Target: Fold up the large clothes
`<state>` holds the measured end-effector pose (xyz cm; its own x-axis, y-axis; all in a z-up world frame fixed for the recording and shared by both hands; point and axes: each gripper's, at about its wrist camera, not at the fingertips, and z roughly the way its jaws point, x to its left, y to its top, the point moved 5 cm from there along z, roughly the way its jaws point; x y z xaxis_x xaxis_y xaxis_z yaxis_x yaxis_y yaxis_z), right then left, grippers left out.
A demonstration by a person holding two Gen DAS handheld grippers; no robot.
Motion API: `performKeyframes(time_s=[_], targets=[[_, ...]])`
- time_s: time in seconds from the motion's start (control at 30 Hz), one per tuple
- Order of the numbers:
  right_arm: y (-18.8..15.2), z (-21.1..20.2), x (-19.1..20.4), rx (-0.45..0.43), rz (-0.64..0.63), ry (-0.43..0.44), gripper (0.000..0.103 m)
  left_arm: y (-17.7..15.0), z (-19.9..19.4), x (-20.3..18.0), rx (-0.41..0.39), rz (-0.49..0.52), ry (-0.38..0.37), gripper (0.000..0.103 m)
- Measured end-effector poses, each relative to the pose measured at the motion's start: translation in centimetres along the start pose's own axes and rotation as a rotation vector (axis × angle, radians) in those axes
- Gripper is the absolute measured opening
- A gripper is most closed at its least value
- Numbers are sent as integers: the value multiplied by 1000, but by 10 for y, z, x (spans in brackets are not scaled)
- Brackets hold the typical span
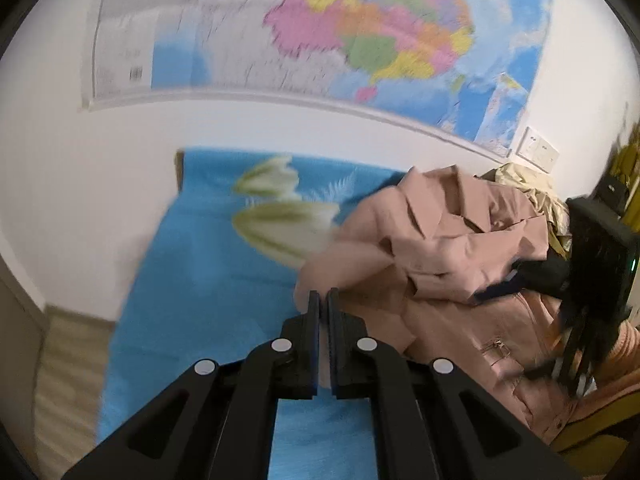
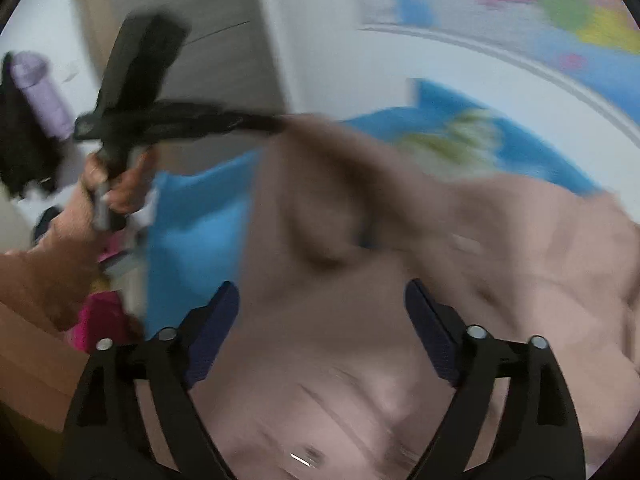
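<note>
A large dusty-pink coat [image 1: 448,248] lies bunched on a blue bed sheet [image 1: 208,264] with a white flower print. My left gripper [image 1: 323,294] is shut on an edge of the coat at its left side and holds it up. In the right wrist view the coat [image 2: 360,280] fills the lower frame, blurred. My right gripper [image 2: 322,292] is open, its jaws spread wide over the coat. The left gripper [image 2: 276,122] shows there too, pinching the coat's lifted edge. The right gripper [image 1: 516,276] shows at the right of the left wrist view.
A wall map [image 1: 320,28] hangs above the bed. A pile of other clothes [image 1: 532,188] lies at the far right by the wall. Wooden floor [image 1: 68,368] shows left of the bed. A purple object [image 2: 40,92] and dark items sit at the left.
</note>
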<state>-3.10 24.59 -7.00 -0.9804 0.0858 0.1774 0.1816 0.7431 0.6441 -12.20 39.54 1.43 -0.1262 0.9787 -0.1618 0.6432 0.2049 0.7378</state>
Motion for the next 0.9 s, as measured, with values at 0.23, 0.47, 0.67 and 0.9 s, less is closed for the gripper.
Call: performKeyframes(time_s=[0.23, 0.47, 0.67, 0.9], targets=[[-10, 85, 32, 197, -64, -55, 55, -3, 7, -8, 48, 37, 10, 3], [45, 35, 13, 40, 140, 224, 2, 8, -41, 22, -121, -66, -22, 17], [97, -72, -52, -259, 376, 430, 2, 21, -62, 21, -203, -80, -32, 25], [24, -156, -155, -399, 625, 253, 23, 1, 8, -35, -49, 39, -117, 32]])
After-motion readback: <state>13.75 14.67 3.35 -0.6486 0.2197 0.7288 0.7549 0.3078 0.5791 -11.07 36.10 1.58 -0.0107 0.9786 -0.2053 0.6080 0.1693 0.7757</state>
